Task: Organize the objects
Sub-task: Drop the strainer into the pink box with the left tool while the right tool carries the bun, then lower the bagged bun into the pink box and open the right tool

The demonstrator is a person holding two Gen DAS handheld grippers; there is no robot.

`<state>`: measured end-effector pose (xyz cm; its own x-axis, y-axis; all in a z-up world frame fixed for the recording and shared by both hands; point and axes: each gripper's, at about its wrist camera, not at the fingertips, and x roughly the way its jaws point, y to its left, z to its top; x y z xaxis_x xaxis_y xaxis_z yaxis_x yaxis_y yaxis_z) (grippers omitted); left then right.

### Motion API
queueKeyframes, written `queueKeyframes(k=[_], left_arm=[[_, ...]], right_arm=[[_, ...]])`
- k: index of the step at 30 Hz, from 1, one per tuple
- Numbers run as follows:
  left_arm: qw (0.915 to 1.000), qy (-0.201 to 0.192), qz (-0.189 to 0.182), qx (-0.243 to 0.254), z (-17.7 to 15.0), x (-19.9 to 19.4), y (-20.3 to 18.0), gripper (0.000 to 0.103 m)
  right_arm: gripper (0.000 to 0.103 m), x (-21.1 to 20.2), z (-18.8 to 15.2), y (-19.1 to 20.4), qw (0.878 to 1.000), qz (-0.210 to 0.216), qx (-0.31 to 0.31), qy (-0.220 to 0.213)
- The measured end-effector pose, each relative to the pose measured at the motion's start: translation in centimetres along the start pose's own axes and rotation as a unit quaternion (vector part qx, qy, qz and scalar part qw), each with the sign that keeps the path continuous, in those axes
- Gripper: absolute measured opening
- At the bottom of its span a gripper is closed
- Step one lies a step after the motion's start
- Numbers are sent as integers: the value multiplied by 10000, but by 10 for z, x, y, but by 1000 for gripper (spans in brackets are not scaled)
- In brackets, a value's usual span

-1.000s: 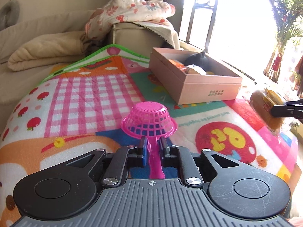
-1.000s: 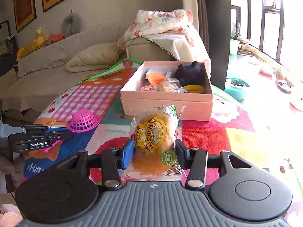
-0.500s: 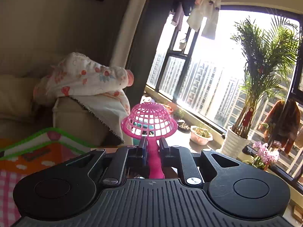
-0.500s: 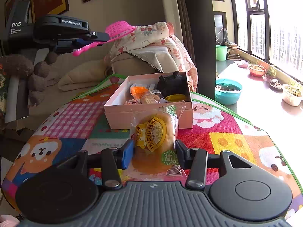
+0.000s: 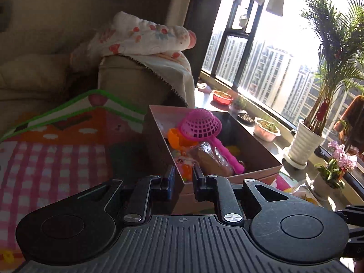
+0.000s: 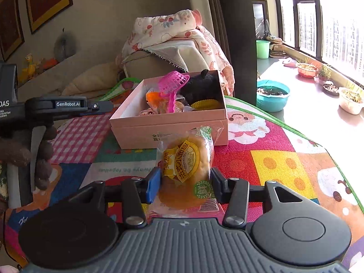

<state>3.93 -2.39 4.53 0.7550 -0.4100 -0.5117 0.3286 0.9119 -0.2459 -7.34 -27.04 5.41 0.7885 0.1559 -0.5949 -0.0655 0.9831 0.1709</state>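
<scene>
Left gripper (image 5: 183, 177), jaws nearly closed and empty, is leaving pink strainer (image 5: 200, 125) in box (image 6: 168, 127) ahead; right gripper (image 6: 184, 185) is clamping bread packet (image 6: 186, 159), needing boxing next.

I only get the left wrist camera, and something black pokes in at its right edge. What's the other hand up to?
Observer: The right gripper has its fingers clamped on a wrapped bun.
Operator: Is it over the box?
Observer: No, it is short of the pink box, above the play mat.
Operator: What's the dark thing behind the pink strainer?
Observer: A black plush toy, in the box's far corner.
</scene>
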Motion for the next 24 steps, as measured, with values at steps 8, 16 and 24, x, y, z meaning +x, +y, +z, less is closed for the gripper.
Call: queueKeyframes(k=[8,16,24], left_arm=[[9963,449,40,-729,-38,-17,44,18],[9956,322,-59,-880,-45,-35,57,18],[9936,482,-129,-1010,-52,-28,62,18]], right_arm=[[47,10,86,22,9971,-186,-357,-646],[47,85,136,29,9998,179,-7,-46],[47,162,108,68,9968,311,-9,739]])
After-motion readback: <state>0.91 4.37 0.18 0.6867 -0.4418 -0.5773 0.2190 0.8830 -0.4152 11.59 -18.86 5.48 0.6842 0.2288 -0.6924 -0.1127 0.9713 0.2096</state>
